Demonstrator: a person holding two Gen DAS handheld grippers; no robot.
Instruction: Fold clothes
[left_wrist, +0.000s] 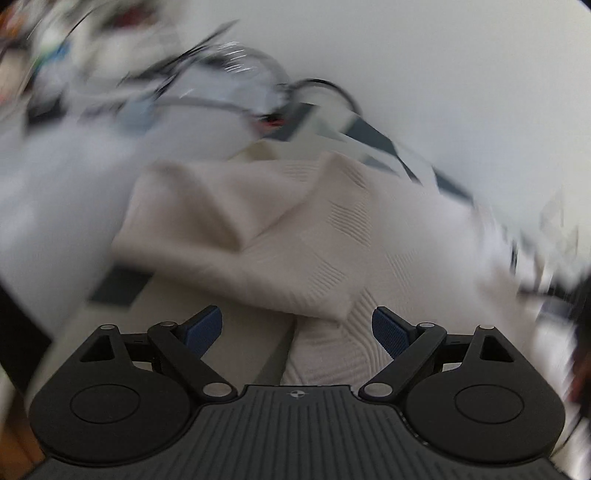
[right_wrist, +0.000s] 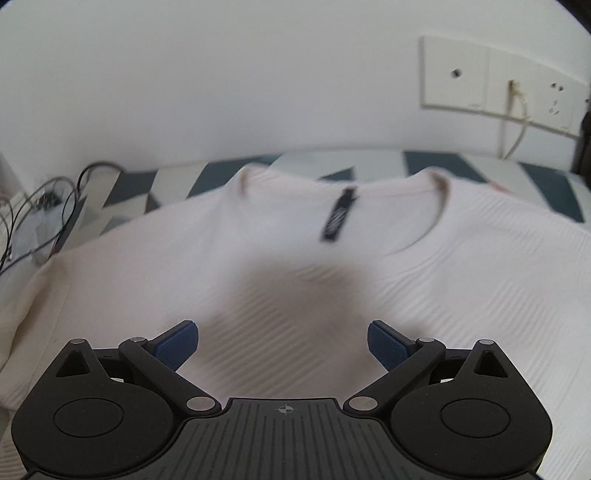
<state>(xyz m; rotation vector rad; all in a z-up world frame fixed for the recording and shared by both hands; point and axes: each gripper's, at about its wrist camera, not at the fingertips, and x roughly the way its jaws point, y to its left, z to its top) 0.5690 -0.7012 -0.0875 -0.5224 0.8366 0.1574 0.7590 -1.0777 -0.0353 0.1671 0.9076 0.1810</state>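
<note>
In the left wrist view, heavily blurred, a tangle of dark cables (left_wrist: 207, 99) lies at the far left beside some clutter too smeared to name, against a plain white wall (left_wrist: 443, 74). Below and right of the cables, the cream ribbed T-shirt (left_wrist: 295, 236) is spread over a surface covered by a blue-and-white patterned cloth (left_wrist: 118, 288), of which a dark patch shows at the shirt's left edge and dark stripes show beyond its far edge. One part of the shirt is folded over the rest, its corner lying just ahead of the left hand-held gripper (left_wrist: 297, 330). That gripper has its blue pads (left_wrist: 205, 328) standing wide apart with nothing between them; the shirt lies beneath the gap, and contact cannot be told. In the right wrist view, thin dark cables (right_wrist: 44, 206) loop at the far left edge of the covered surface, near a pale object that is too blurred to name. The same T-shirt (right_wrist: 443, 295) lies flat and fills the middle of the view, its round neckline (right_wrist: 436, 184) toward the wall and a dark label (right_wrist: 338, 216) hanging inside the collar. The patterned cloth (right_wrist: 177, 181) shows beyond the neckline. The right hand-held gripper (right_wrist: 282, 343) hangs over the shirt's chest, casting a soft shadow on the fabric, its blue pads (right_wrist: 177, 343) spread wide and gripping nothing. At the far right, a white wall socket panel (right_wrist: 498, 81) is set in the wall, with a pale cord (right_wrist: 517, 122) running down from it.
</note>
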